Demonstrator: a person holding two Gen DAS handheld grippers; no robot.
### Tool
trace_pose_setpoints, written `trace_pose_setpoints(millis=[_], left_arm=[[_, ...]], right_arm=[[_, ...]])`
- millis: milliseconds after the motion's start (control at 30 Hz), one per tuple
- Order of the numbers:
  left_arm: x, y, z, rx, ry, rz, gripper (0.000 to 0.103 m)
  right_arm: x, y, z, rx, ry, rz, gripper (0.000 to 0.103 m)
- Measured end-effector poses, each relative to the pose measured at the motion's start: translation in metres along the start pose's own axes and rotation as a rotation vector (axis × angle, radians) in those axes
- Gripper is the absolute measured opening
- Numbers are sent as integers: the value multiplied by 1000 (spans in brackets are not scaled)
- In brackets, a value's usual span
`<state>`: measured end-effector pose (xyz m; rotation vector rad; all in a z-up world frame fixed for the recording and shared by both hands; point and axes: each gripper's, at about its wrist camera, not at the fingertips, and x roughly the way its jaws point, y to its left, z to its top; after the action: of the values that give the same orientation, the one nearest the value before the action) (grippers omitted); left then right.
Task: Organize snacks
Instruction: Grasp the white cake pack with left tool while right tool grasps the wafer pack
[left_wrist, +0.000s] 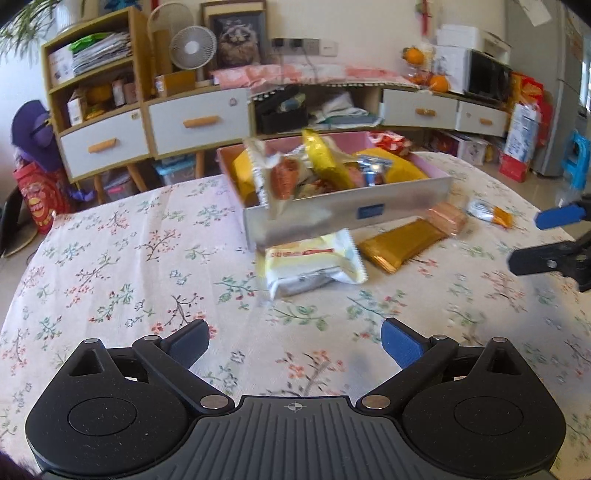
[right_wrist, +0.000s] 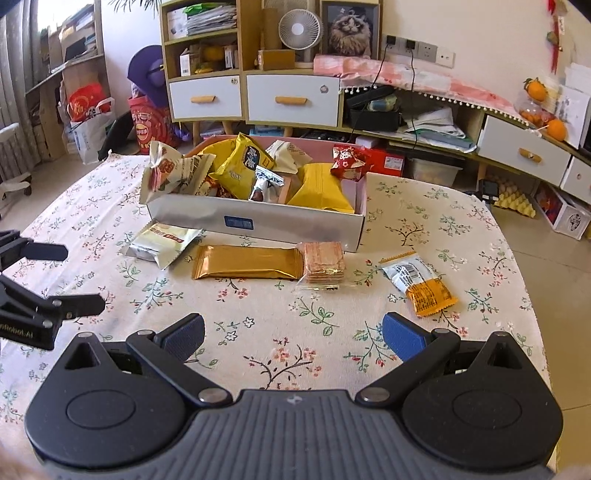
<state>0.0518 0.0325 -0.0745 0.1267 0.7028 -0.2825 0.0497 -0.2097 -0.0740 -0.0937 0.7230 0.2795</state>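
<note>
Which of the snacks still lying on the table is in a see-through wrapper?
The square stack of wafers, between the gold bar and the orange-and-white packet; the others have opaque wrappers.

a long low wooden cabinet (right_wrist: 295, 96) with white drawers stands against the cream wall (right_wrist: 480, 33). on top of it sit a small white fan (right_wrist: 298, 27) and a framed cat picture (right_wrist: 349, 29). left of the fan, shelves (right_wrist: 201, 26) hold stacked papers. right of the picture are wall sockets (right_wrist: 417, 48), and farther right some oranges (right_wrist: 546, 110). the floor (right_wrist: 554, 266) is pale tile. bright daylight falls in by the curtain (right_wrist: 18, 55) far left of the cabinet.
</note>
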Motion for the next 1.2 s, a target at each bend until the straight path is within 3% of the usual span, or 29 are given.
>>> trace_pose_setpoints(millis=[233, 467, 700, 933, 1200], left_arm=[[24, 0, 9, -65, 8, -8, 100], [45, -11, 24, -84, 18, -1, 100], [60, -13, 31, -128, 30, 12, 100], [70, -13, 34, -145, 39, 46, 98], [72, -17, 37, -127, 18, 67, 86]], right_arm=[[18, -6, 8, 10, -5, 22, 101], [35, -19, 17, 109, 2, 38, 91], [53, -29, 25, 198, 17, 56, 71], [64, -28, 28, 196, 27, 29, 67], [73, -32, 32, 208, 13, -4, 58]])
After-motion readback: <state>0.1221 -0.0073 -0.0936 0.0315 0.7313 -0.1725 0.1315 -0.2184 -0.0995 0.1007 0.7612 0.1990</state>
